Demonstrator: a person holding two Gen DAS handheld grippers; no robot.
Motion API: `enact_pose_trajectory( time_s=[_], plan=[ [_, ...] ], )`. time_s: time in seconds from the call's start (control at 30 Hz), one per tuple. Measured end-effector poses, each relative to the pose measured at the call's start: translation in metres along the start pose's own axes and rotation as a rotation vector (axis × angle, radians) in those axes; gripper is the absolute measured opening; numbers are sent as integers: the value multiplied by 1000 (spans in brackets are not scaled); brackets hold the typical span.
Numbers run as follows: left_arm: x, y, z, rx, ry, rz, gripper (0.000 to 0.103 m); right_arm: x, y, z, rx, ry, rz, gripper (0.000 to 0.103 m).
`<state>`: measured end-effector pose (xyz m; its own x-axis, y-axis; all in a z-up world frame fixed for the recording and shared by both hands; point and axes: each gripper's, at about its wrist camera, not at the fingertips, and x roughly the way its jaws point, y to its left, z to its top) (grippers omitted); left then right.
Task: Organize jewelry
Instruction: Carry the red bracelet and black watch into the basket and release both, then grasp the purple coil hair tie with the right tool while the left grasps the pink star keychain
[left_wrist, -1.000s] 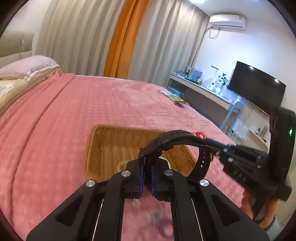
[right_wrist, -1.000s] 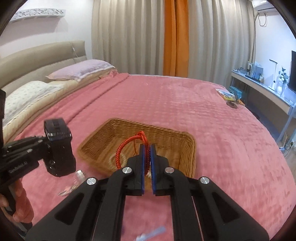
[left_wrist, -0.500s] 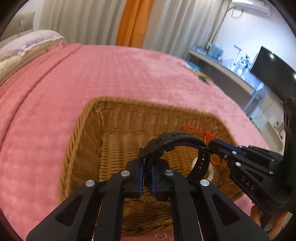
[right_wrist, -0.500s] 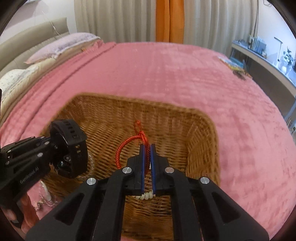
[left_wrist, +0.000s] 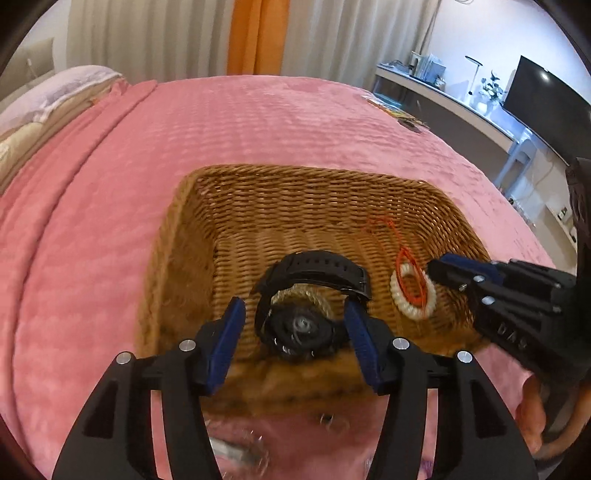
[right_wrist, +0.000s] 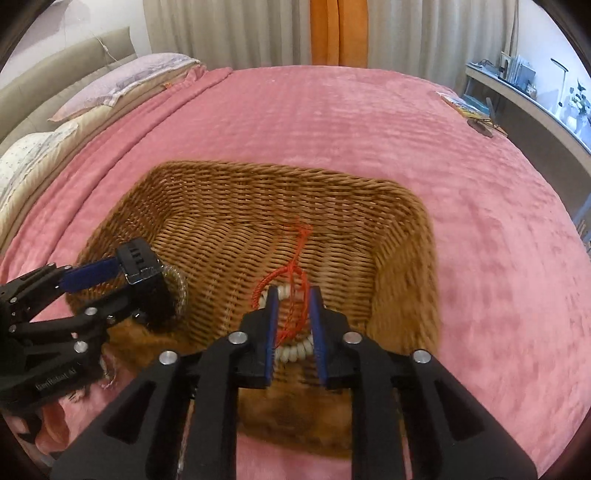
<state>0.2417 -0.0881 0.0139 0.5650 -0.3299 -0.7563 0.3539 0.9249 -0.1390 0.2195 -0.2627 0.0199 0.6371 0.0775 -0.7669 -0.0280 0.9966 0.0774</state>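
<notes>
Pink bedspread (left_wrist: 258, 125), wicker basket (left_wrist: 314, 192): we see both grippers (left_wrist: 293, 325) (right_wrist: 293, 317) spread apart; watch (left_wrist: 306, 306), bead bracelet (left_wrist: 412, 295) apparently resting inside.

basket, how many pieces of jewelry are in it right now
2: a black watch near the basket's front left, and a white bead bracelet with red cord to its right. Others may be hidden.

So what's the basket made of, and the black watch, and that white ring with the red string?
The basket looks like woven wicker, brown and slightly glossy, with visible strands. The watch seems to be matte black rubber or plastic, its strap flexible and ridged. The bracelet looks like small white beads, maybe shell or plastic, tied with thin red cord.
</notes>
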Motion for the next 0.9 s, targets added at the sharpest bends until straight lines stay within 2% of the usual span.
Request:
enact_pose_trajectory(
  time_s=[0.03, 0.1, 0.17, 0.2, 0.27, 0.5, 0.63, 0.7, 0.9],
  plan=[
    [-4, 1, -1, 4, 13, -6, 55, -9, -2, -2, 7, -8, 7, 18],
    [-13, 6, -5, 5, 47, -38, 58, -23, -4, -5, 21, -19, 27, 27],
    [-23, 9, -10, 13, 60, -46, 59, -43, -5, -8, 32, -44, 42, 46],
    [-33, 11, -13, 12, 52, -49, 59, -54, -4, -10, 33, -62, 41, 47],
    [-50, 16, -17, 1, 32, -53, 59, -75, -1, -13, 26, -91, 42, 48],
    [-135, 42, -48, -65, -128, -91, 59, -146, 26, -39, -21, -204, 84, 48],
    [-163, 50, -80, -84, -174, -77, 59, -159, 47, -67, -72, -250, 74, 48],
    [-167, 53, -96, -89, -183, -66, 59, -153, 54, -78, -85, -239, 84, 47],
    [-146, 63, -130, -97, -159, -53, 59, -106, 61, -118, -60, -107, 117, 46]
  ],
)
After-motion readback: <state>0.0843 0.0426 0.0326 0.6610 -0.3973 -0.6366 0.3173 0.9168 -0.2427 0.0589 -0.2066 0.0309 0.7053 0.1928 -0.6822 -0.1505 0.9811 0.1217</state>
